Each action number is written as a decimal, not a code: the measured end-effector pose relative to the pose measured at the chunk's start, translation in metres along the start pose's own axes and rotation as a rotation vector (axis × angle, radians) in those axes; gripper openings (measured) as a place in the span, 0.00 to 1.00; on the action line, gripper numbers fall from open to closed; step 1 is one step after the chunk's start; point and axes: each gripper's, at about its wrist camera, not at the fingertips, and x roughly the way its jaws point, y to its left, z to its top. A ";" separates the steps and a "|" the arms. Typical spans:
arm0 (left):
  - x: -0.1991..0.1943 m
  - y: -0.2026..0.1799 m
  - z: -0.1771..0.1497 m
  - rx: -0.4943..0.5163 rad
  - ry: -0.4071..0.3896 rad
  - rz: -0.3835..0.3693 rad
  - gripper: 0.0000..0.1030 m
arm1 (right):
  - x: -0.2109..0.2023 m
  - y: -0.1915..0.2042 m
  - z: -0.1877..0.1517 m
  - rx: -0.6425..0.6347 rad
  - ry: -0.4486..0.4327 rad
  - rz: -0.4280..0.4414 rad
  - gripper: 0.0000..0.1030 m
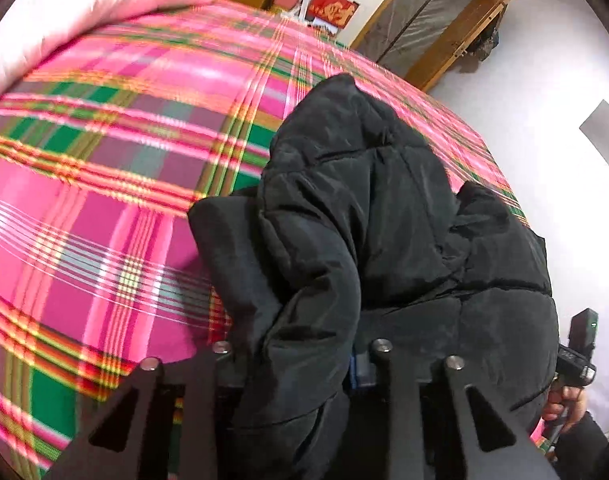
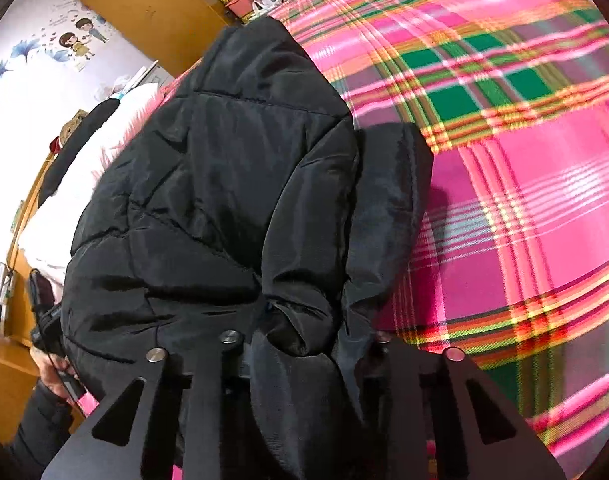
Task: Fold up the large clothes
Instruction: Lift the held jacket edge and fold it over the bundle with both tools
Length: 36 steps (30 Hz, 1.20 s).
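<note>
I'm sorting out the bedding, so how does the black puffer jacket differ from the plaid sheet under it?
The black puffer jacket is plain, quilted and bunched up; the plaid sheet is pink, green and yellow checked and spread flat. The jacket is caught in both tongs; the sheet is not. Both are fabric on the bed.

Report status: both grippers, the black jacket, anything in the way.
Left gripper shut on the black puffer jacket. Right gripper shut on it too. Jacket bunched over the plaid bedsheet. Pink quilt at far edge, clear.
</note>
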 end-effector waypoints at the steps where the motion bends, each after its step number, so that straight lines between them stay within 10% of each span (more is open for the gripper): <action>1: -0.006 -0.001 0.000 -0.005 -0.013 -0.003 0.28 | -0.006 0.003 0.001 0.003 -0.012 0.005 0.22; 19: -0.124 -0.028 0.046 0.072 -0.203 -0.072 0.25 | -0.086 0.060 0.018 -0.085 -0.156 0.122 0.20; 36: -0.149 0.090 0.089 0.029 -0.252 0.040 0.26 | 0.018 0.147 0.035 -0.126 -0.092 0.214 0.21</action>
